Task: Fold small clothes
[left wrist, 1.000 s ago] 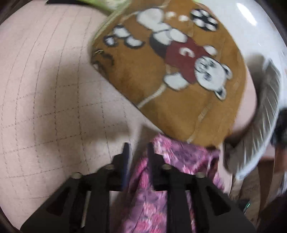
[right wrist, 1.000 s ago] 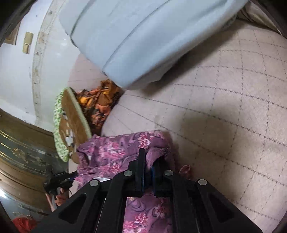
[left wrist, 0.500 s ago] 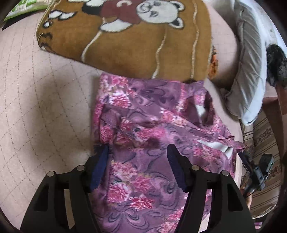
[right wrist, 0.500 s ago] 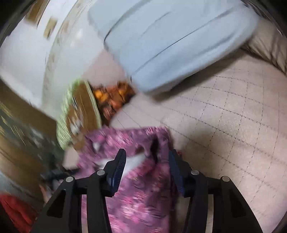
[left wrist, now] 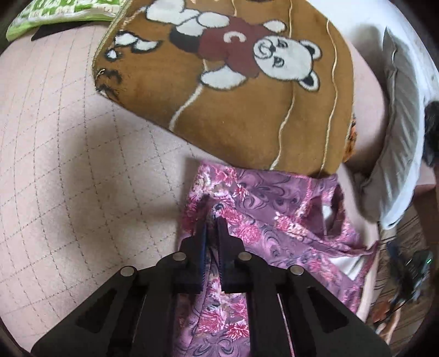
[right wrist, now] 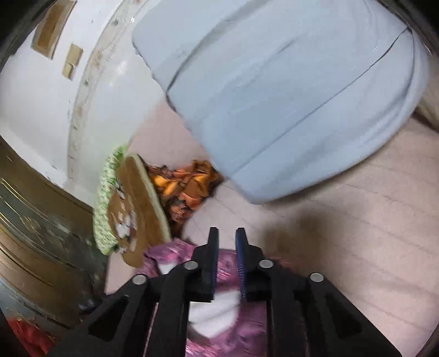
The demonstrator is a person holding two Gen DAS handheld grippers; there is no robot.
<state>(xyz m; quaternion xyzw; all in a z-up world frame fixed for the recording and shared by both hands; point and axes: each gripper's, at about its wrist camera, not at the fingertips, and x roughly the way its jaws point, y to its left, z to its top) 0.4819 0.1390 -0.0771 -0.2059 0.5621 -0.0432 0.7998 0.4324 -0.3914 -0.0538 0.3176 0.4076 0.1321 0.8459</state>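
Note:
A small purple garment with pink flowers (left wrist: 263, 219) lies on the pink quilted bed cover (left wrist: 82, 178), its far edge against a brown bear blanket (left wrist: 233, 96). My left gripper (left wrist: 211, 223) is shut on a ridge of the garment's left side. In the right wrist view the same garment (right wrist: 233, 326) lies under my right gripper (right wrist: 227, 233), white lining showing. The right jaws stand a narrow gap apart with nothing between the tips, raised above the cloth.
A grey-white folded quilt (right wrist: 288, 96) lies beyond the right gripper and shows at the right of the left wrist view (left wrist: 395, 142). Orange cloth (right wrist: 186, 186) sits by the bear blanket (right wrist: 137, 208). A green patterned cloth (left wrist: 60, 13) lies far left. A wooden door (right wrist: 33, 233) stands left.
My left gripper was open over the garment and has now shut on a ridge of it. My right gripper's jaws have narrowed and it has lifted, tilting toward the quilt.

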